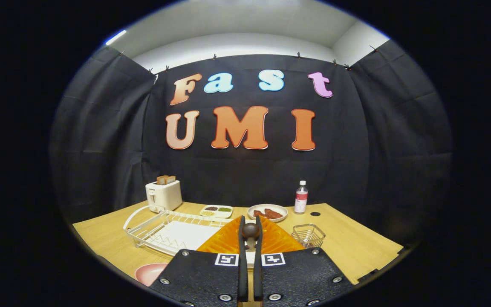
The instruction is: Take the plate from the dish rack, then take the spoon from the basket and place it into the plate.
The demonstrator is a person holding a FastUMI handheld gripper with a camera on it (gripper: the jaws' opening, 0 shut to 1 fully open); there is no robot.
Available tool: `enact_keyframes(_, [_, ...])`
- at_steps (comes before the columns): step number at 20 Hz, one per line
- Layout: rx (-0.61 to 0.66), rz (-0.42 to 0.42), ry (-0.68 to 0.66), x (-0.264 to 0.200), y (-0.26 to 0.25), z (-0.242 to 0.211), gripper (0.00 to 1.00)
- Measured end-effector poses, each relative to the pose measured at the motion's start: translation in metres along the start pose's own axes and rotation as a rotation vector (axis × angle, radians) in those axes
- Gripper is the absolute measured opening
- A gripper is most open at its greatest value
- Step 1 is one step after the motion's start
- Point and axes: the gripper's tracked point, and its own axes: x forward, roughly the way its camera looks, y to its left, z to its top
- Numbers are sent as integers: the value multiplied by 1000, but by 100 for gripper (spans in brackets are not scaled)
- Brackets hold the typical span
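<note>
My gripper is shut on a dark brown spoon; its rounded end shows between the two fingers. The spoon hangs over an orange ribbed plate that lies flat on the wooden table, just ahead of and under the fingers. To the left of the plate stands the white wire dish rack with no plate in it. The small wire basket stands to the right of the plate and looks empty.
At the back of the table stand a white toaster with bread, a divided dish, a plate of food and a bottle. A pink bowl sits near the front edge, left of the gripper.
</note>
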Motion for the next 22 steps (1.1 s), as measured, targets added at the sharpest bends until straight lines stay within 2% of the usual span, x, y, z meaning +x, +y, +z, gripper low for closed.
enact_keyframes(11, [104,108,92,-32,92,-64,5])
enact_keyframes(15, [130,105,91,-32,107,-85,5])
enact_keyframes(18, [138,132,110,-29,120,-99,5])
enact_keyframes(22, [112,147,106,-26,129,-106,5])
